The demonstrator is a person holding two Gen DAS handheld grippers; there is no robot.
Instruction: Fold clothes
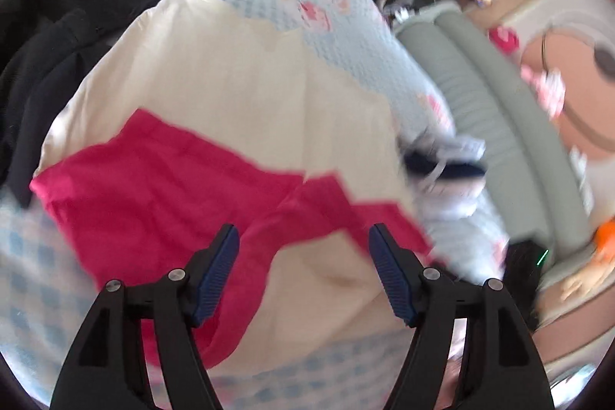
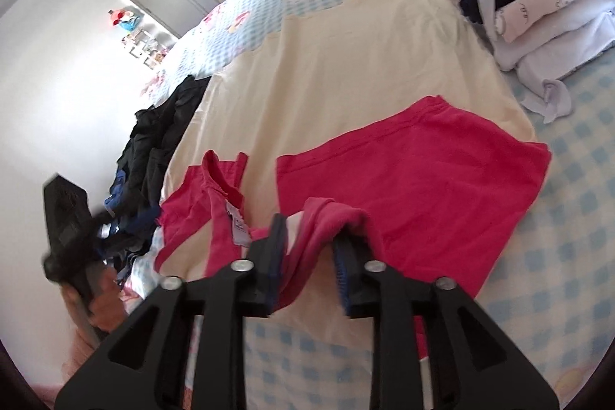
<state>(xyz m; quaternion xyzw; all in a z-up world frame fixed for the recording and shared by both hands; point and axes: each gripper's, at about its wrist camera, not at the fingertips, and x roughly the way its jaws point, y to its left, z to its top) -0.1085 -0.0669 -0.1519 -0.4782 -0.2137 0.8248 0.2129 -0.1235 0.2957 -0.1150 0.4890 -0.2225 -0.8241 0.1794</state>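
A bright pink garment [image 1: 161, 179] lies partly folded on a cream cloth [image 1: 230, 72] spread over the bed. My left gripper [image 1: 303, 233] hovers over the garment's near edge, open wide, with nothing between its blue pads. In the right wrist view the pink garment [image 2: 423, 171] lies flat to the right, and its neck and label end is bunched at the near left. My right gripper [image 2: 311, 233] is partly open. A fold of the pink fabric hangs loosely between the jaws and over the right finger [image 2: 346, 260], with a gap showing beside it.
A stack of folded pale and navy clothes [image 2: 546, 6] sits at the far right on the blue checked sheet [image 2: 557, 256]. A pile of dark clothes [image 2: 153, 148] lies along the cream cloth's left side. A hand [image 2: 103, 310] holds a black tool at the left edge.
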